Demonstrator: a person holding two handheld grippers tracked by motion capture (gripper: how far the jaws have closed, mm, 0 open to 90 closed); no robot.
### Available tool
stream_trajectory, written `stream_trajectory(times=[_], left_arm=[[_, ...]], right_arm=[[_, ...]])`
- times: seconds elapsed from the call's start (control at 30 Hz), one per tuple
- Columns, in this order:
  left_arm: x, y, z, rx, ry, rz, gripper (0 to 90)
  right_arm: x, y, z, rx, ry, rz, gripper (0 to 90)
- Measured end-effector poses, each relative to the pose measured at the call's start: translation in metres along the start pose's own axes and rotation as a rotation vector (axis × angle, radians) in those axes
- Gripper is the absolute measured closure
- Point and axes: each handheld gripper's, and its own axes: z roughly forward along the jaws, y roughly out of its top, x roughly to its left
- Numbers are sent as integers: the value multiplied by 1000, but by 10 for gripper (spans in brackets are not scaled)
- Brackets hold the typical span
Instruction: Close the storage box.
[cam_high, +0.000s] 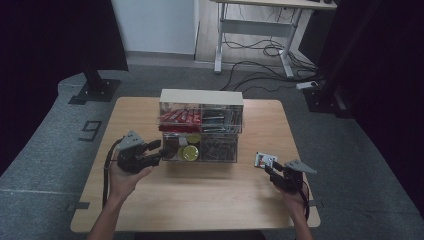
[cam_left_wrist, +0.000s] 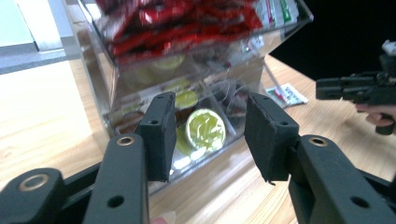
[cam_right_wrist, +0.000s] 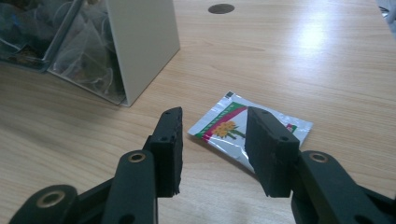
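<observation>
Sachet (cam_right_wrist: 233, 127), one single flat packet with a small flower print and a green and red stripe, lies on the wooden table (cam_high: 200, 195) at the right of the clear organizer (cam_high: 201, 126), near it but not touching. One table carries everything. On it stands one organizer with two levels and two compartments on each level, so four compartments. The upper left compartment holds a pile of red packets (cam_left_wrist: 177, 21), too many and too mixed to count. The lower left compartment holds round yellow-green capsules (cam_left_wrist: 205, 128); I see at least three, some are hidden. The two right compartments hold pale and dark small bags that I cannot count. Two grippers are in the person's two hands. The left gripper (cam_left_wrist: 210, 135) is in front of the lower left compartment, its two jaws wide apart with nothing between them. The right gripper (cam_right_wrist: 212, 149) points at the sachet, its two jaws are apart too and not touching the packet, which lies just beyond the tips.
</observation>
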Motion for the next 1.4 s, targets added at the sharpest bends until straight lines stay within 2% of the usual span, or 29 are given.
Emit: stream_trajectory(times=[0.27, 0.53, 0.7, 1.1, 1.27, 1.4], left_arm=[[3, -35, 1, 22, -12, -22, 513], [12, -78, 25, 120, -10, -44, 499], [21, -97, 37, 161, -5, -68, 498], [30, -120, 53, 232, 12, -82, 492], [31, -123, 55, 243, 21, -84, 484], [30, -126, 56, 258, 39, -69, 469]], right_arm=[[6, -3, 0, 10, 26, -17, 535], [12, -9, 2, 19, 48, -40, 517], [15, -14, 1, 27, 55, -48, 510], [19, -23, 2, 48, 66, -50, 492], [22, -24, 3, 51, 69, -59, 482], [23, -24, 4, 51, 68, -60, 474]])
